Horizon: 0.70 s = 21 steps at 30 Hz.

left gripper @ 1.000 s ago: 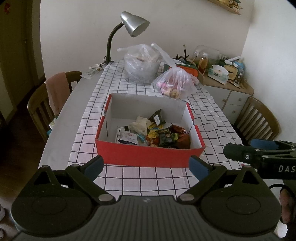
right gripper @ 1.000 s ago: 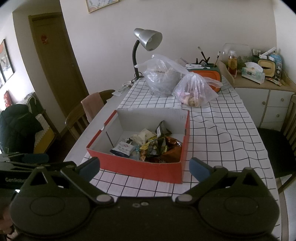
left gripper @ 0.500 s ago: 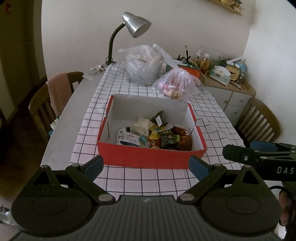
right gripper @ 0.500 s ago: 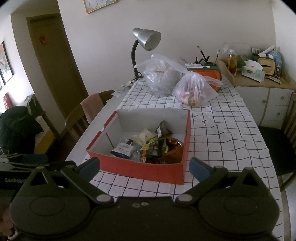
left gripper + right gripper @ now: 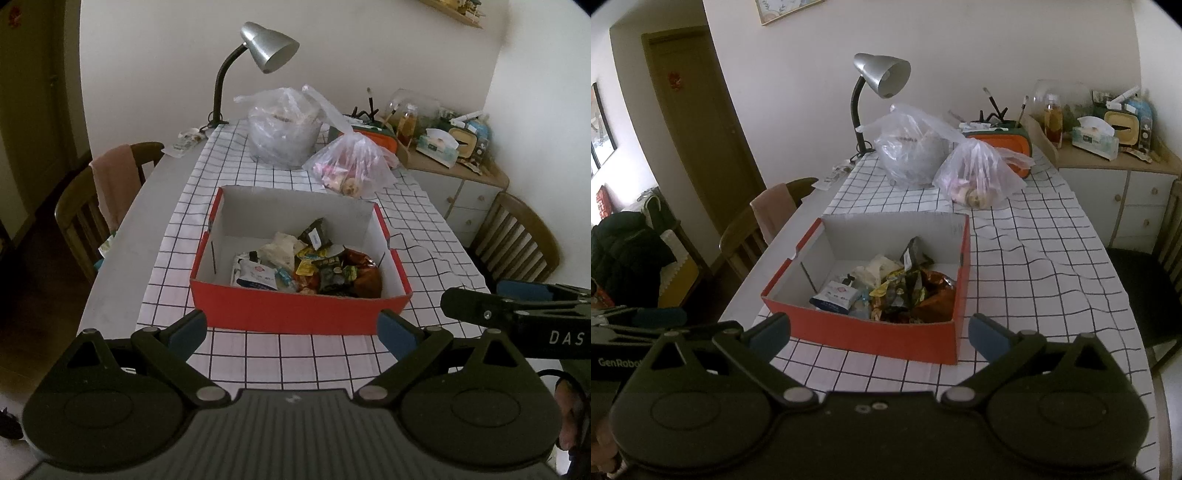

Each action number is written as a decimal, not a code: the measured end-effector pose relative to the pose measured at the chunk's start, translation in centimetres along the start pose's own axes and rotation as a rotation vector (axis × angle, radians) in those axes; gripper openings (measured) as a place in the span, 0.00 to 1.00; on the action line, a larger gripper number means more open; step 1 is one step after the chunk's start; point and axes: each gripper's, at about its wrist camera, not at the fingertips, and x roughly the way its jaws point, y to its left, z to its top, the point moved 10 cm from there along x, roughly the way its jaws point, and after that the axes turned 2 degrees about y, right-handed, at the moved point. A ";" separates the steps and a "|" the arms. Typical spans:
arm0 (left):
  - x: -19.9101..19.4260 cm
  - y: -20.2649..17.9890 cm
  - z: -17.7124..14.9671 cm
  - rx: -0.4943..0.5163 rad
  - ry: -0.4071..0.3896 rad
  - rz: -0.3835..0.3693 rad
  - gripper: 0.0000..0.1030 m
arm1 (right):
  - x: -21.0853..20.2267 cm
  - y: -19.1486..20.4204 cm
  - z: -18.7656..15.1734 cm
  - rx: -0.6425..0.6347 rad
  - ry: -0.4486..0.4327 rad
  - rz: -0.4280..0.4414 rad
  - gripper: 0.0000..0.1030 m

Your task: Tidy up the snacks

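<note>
A red cardboard box (image 5: 295, 314) (image 5: 871, 338) with white inner walls sits on the checked tablecloth. Several snack packets (image 5: 314, 267) (image 5: 897, 290) lie heaped in its right half; a white pouch (image 5: 255, 275) (image 5: 833, 299) lies at their left. My left gripper (image 5: 293, 330) hangs open just short of the box's near wall, with nothing between its blue pads. My right gripper (image 5: 879, 332) is open too, level with the near wall and holding nothing. In the left wrist view the right gripper (image 5: 517, 314) shows at the right edge.
Two clear plastic bags (image 5: 284, 129) (image 5: 351, 168) stand behind the box, beside a silver desk lamp (image 5: 266, 51). Wooden chairs (image 5: 92, 206) (image 5: 517, 240) flank the table. A cluttered sideboard (image 5: 1108, 147) is at the back right, and a door (image 5: 701, 129) at the left.
Both grippers have drawn back slightly from the box and stayed open. The box and the snacks have not moved.
</note>
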 end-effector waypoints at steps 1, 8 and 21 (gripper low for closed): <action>0.0 0.0 0.0 0.000 0.000 0.000 0.96 | 0.0 0.0 -0.1 0.001 0.001 0.000 1.00; 0.0 -0.1 0.0 0.000 0.000 -0.001 0.96 | 0.2 0.1 -0.2 0.007 0.004 0.004 1.00; 0.1 -0.1 -0.4 -0.005 0.003 0.003 0.96 | 0.4 0.3 -0.6 0.015 0.013 0.005 1.00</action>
